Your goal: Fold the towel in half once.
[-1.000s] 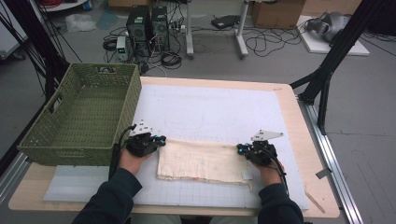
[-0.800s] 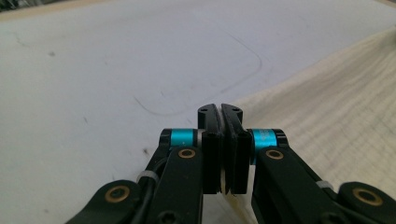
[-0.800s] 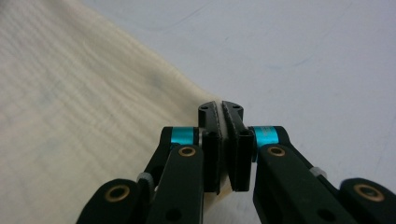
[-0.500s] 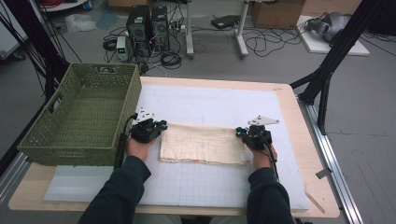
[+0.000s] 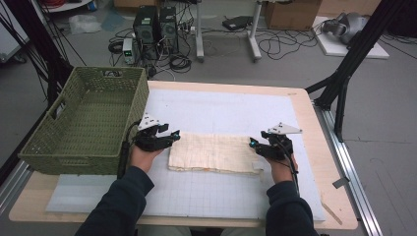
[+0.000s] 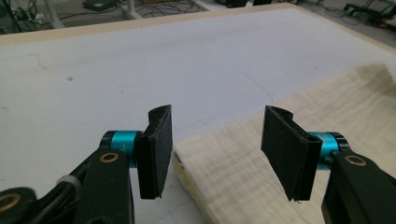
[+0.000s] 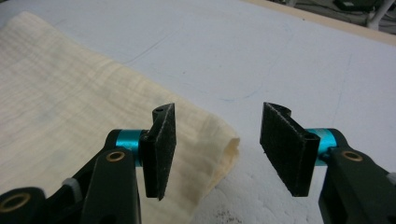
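Observation:
A cream folded cloth (image 5: 214, 153) lies flat in the middle of the white mat (image 5: 221, 105). My left gripper (image 5: 173, 136) sits at the cloth's left end. In the left gripper view this gripper (image 6: 217, 140) is open, with the cloth's (image 6: 355, 107) near corner lying below and between the jaws. My right gripper (image 5: 253, 144) is at the cloth's right end. The right gripper (image 7: 217, 140) is open too, and the folded edge of the cloth (image 7: 70, 93) lies under its left jaw. Neither holds anything.
A green woven basket (image 5: 74, 160) stands at the table's left edge, close beside my left hand. The mat stretches bare beyond the cloth towards the far wooden table edge (image 5: 221, 84). Cables and computer towers are on the floor behind.
Both grippers moved away from the person, and the cloth now lies farther up the mat. Over the last half second they have hardly shifted.

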`<state>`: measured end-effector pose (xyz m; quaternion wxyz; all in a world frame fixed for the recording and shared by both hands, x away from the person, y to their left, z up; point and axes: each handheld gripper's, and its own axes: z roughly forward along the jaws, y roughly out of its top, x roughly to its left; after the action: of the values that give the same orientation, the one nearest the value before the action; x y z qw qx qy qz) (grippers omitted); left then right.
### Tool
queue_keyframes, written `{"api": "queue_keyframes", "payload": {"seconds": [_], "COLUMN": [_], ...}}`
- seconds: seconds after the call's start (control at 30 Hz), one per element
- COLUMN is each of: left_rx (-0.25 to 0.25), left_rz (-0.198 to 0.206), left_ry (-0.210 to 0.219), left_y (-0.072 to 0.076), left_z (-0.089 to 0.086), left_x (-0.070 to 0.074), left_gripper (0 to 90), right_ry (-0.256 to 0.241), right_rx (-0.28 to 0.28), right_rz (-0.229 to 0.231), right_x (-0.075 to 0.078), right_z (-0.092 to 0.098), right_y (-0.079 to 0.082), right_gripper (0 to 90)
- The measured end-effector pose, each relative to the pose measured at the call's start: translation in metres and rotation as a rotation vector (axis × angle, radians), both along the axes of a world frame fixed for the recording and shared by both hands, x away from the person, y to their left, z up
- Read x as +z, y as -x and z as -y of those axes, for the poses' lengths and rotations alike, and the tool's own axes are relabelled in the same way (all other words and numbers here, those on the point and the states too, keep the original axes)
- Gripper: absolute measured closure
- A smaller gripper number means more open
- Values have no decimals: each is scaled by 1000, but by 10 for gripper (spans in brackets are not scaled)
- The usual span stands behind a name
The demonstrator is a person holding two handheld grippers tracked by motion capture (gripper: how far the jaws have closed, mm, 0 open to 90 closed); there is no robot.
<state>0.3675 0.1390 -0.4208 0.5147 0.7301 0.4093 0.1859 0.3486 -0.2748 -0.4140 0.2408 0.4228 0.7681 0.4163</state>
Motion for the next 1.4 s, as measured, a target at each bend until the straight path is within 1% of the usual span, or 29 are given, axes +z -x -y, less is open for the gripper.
{"api": "queue_keyframes", "payload": {"seconds": [0.1,0.17,0.23,0.3,0.37,0.43,0.5,0.6,0.63,0.7,0.8,0.83,0.87,0.97,1.0,1.03,1.07,1.17,1.23,1.27,1.3,1.4], "left_rx": [-20,-30,-38,-46,-41,-49,-56,-71,-76,-76,-88,-95,-99,-121,-136,-157,-167,-187,-187,-191,-189,-198], "left_rz": [2,4,8,15,25,20,16,25,23,26,1,0,-1,-40,-52,-58,-63,-83,-95,-104,-118,-114], "left_ry": [-6,-7,-7,-8,-27,-31,-23,-17,-20,-50,-60,-64,-55,-72,-79,-94,-101,-142,-172,-181,-192,-206], "left_y": [6,11,15,18,22,25,27,31,33,36,38,38,40,42,43,43,44,45,46,46,47,50], "left_z": [-1,-2,-3,-5,-5,-6,-6,-6,-5,-5,-4,-4,-3,0,1,3,5,9,10,9,9,8], "left_x": [2,2,3,3,3,3,4,4,3,1,-3,-4,-6,-12,-14,-16,-19,-22,-24,-26,-28,-29], "left_gripper": [450,452,452,451,446,445,443,444,445,446,458,462,479,553,568,594,624,652,652,654,658,675], "right_ry": [-5,-5,-18,-17,-24,-39,-42,-40,-41,-36,-44,-40,-44,-47,-52,-52,-51,-38,1,34,56,79], "right_rx": [22,24,21,24,28,35,41,55,60,67,66,67,68,98,111,138,157,199,216,220,224,230], "right_rz": [24,20,27,27,24,20,18,11,1,-1,-2,-3,-6,-25,-36,-37,-44,-60,-83,-94,-107,-112], "right_x": [3,3,4,4,3,3,2,0,-2,-4,-8,-10,-12,-18,-19,-20,-21,-23,-27,-29,-32,-34], "right_z": [5,8,12,15,19,21,23,26,26,27,29,29,30,29,28,25,22,10,1,-2,-5,-6], "right_y": [8,12,17,21,26,31,35,42,45,49,55,57,58,58,58,57,57,55,54,54,53,56], "right_gripper": [432,433,434,434,433,437,455,468,470,466,449,449,455,535,578,632,632,650,651,652,654,658]}}
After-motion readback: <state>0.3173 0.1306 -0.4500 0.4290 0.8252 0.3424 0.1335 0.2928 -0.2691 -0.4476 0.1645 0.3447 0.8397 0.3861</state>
